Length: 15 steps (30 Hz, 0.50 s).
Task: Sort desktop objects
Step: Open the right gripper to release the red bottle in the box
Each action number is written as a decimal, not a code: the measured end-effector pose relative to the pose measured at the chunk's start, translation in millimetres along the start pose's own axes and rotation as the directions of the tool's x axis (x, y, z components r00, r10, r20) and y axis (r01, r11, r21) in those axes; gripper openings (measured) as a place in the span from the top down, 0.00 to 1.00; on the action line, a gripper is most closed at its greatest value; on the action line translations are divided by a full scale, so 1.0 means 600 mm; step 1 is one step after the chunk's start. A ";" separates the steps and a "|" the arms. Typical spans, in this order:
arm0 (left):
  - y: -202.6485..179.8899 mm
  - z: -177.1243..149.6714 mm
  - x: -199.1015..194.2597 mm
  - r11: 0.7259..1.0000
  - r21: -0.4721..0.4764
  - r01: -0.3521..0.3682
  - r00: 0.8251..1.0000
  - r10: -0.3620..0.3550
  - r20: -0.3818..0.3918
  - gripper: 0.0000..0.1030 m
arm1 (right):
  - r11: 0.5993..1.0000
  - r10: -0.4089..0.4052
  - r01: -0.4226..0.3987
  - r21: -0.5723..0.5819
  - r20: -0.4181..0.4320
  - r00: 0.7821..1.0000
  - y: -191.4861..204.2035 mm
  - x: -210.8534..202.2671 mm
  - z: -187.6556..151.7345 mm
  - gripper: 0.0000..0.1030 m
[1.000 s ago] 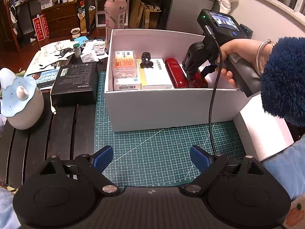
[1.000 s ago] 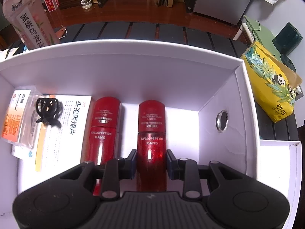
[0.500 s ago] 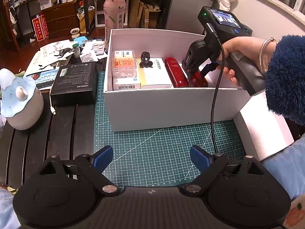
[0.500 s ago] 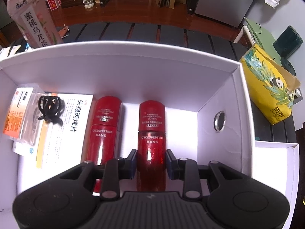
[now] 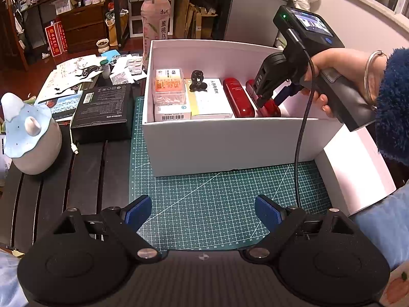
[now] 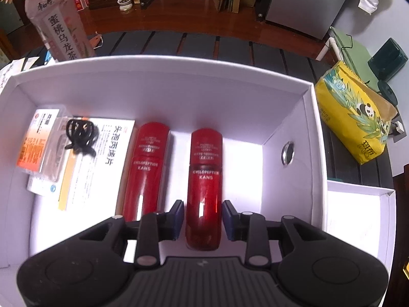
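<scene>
A white box (image 5: 230,143) stands on the green cutting mat (image 5: 217,199). In it lie medicine boxes (image 6: 99,161), a black hair clip (image 6: 80,134) and two red KANS bottles side by side (image 6: 147,168). My right gripper (image 6: 203,216) is inside the box (image 6: 163,76), its jaws slightly apart on either side of the right red bottle (image 6: 204,186), which lies on the box floor. The right gripper also shows in the left wrist view (image 5: 268,102). My left gripper (image 5: 203,211) is open and empty above the mat, in front of the box.
A black carton (image 5: 104,112) and a grey-blue humidifier (image 5: 28,138) stand left of the box, with papers (image 5: 74,76) behind. A pink drink bottle with a flower (image 5: 157,23) stands behind the box. The box lid (image 5: 355,171) lies at right. A yellow panda bag (image 6: 355,115) lies beyond.
My right gripper's jaws have opened a little off the right red bottle and the gripper has pulled back and up. The left gripper has not moved.
</scene>
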<state>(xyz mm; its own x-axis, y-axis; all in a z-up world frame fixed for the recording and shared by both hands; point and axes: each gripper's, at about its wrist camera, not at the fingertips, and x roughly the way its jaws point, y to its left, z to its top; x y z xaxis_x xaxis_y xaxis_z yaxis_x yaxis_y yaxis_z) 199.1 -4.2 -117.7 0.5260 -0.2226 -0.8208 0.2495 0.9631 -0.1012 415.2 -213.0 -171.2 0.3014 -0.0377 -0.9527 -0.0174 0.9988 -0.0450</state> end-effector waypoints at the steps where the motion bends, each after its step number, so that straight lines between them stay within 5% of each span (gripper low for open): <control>1: 0.000 0.000 -0.001 1.000 -0.001 -0.001 1.000 0.001 0.001 0.14 | 1.000 -0.002 0.002 -0.001 0.003 1.000 0.000 -0.001 -0.001 0.71; 15: -0.002 0.001 0.001 1.000 0.002 -0.003 1.000 0.003 -0.001 0.14 | 0.999 0.015 -0.015 0.032 0.012 1.000 -0.006 0.000 -0.001 0.72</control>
<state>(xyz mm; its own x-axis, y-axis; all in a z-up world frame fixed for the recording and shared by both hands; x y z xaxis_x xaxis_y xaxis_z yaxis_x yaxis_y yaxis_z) 199.4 -5.5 -117.9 0.5263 -0.2193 -0.8215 0.2497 0.9634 -0.0972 414.9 -216.6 -171.4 0.3127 -0.0226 -0.9496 0.0085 0.9997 -0.0211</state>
